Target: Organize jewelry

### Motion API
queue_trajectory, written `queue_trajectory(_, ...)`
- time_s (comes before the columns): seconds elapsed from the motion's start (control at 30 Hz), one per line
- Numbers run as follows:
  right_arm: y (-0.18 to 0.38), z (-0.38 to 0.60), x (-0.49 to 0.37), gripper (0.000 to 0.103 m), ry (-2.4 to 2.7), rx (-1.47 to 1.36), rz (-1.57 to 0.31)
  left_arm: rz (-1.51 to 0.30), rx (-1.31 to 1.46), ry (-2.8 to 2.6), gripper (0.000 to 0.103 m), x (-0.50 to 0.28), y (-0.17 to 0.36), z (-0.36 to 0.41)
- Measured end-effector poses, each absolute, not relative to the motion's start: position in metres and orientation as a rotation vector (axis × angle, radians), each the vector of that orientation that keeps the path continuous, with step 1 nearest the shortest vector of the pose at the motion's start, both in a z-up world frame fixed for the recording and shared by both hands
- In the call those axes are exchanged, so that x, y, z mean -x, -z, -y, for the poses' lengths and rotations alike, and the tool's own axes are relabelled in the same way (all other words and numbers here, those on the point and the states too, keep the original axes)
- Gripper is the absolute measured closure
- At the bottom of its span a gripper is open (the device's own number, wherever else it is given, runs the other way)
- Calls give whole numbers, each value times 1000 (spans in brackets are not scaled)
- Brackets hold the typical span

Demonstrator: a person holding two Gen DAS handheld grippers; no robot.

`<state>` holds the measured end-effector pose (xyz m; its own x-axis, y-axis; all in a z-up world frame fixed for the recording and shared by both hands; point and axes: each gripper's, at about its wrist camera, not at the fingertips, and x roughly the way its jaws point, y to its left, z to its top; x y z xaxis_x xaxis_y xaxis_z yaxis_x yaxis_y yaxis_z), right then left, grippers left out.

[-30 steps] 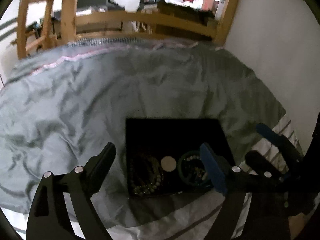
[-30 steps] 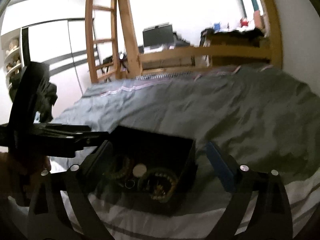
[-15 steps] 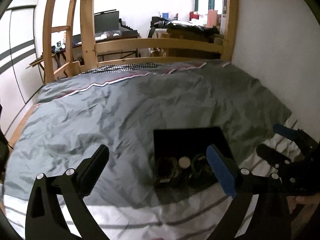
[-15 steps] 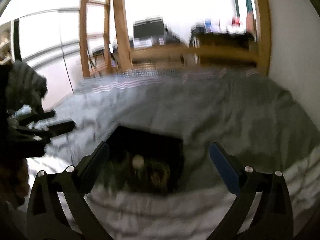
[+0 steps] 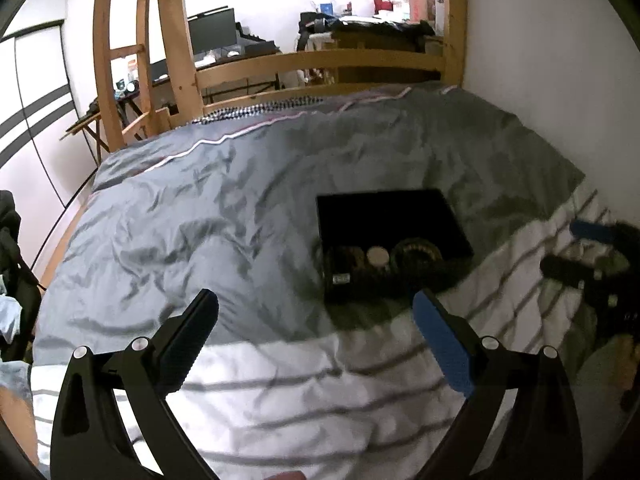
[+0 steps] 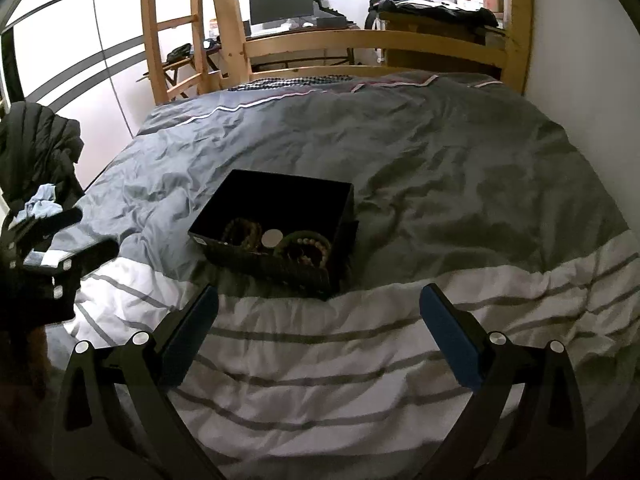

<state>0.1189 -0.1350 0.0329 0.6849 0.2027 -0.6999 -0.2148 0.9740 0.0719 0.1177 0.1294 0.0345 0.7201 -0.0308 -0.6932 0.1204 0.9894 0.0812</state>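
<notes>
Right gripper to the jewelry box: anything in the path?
Nothing visible. The right gripper is open, with only bare striped duvet between its fingers and the near wall of the black box. The box has no lid on; bead bracelets lie exposed inside. The left gripper sits off to the side.

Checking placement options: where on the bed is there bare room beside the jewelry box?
Grey duvet is bare right of and behind the black box; the striped white band before it too. Crowded: the box's near end, with bracelets.
</notes>
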Motion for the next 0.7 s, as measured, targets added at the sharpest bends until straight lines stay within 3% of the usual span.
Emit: queue_trajectory(0.7, -23, 127, -111, 4, -256, 17, -809, -825, -139, 82, 7, -127, -15, -124)
